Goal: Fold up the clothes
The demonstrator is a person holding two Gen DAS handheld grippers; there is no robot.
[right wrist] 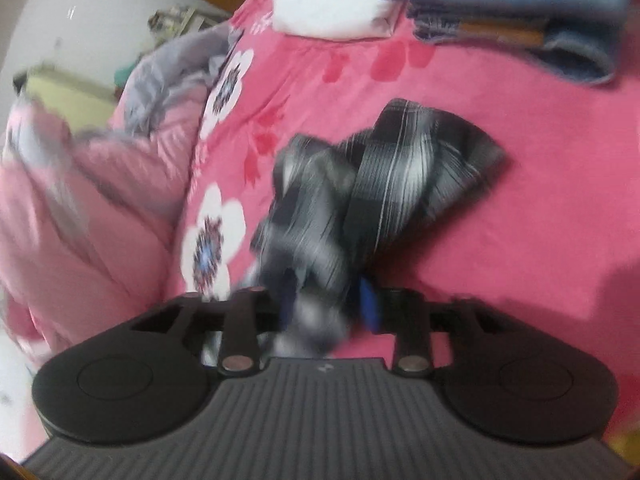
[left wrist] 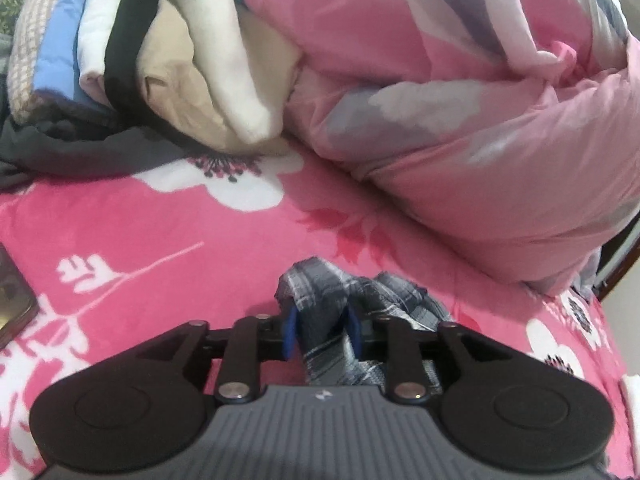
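The plaid garment lies bunched on the pink floral bed. The left gripper has a fold between its parted pads. The right gripper also straddles cloth; blur hides any pinch.

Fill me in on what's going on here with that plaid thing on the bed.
A person is working on a grey plaid garment with two handheld tongs, over a pink floral bedspread. The cloth lies bunched between the pads of the left tongs and of the right tongs; whether either set presses on it is unclear. It is crumpled, not yet folded. A stack of folded clothes and a pink duvet sit behind.
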